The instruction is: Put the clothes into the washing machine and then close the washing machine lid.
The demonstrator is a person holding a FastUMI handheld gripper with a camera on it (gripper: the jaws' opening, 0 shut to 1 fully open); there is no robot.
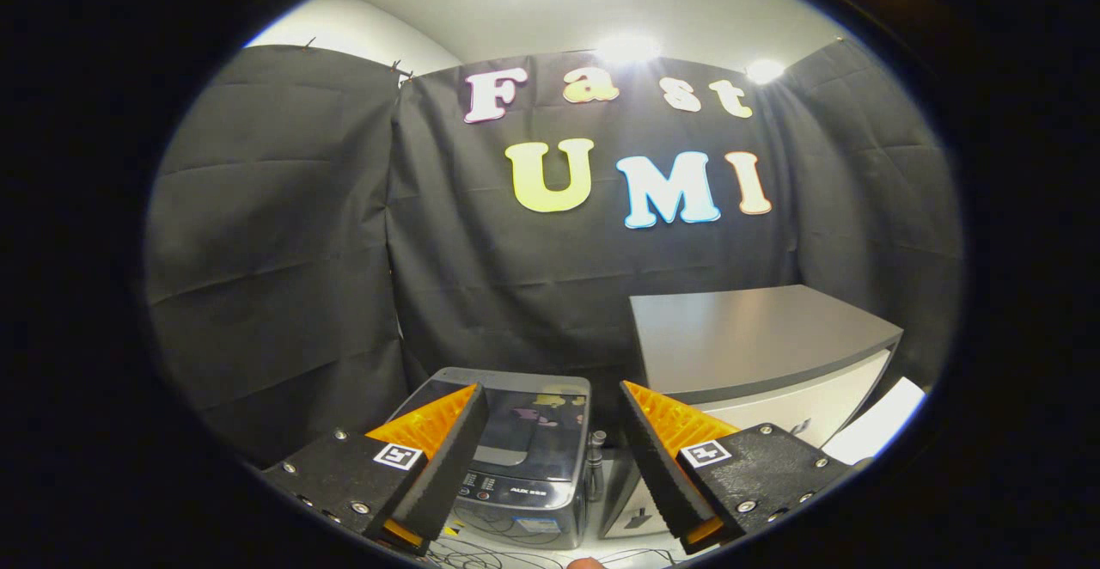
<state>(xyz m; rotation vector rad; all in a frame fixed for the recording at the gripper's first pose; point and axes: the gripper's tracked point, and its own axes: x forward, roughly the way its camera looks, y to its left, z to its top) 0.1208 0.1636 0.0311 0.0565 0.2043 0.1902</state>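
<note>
Gripper (552,457): its two fingers are standing spread apart, released, gripping nothing.
Washing machine (516,457): one grey top-loader is sitting on the floor just beyond the fingers, showing between them and partly behind the left finger.
Washing machine lid (528,423): one dark glossy lid is lying flat and closed on top.
Table (756,337): one grey-topped table is standing just beside the washer, beyond the right finger.
Cables (490,556): several thin ones are trailing on the floor before the washer.
</note>
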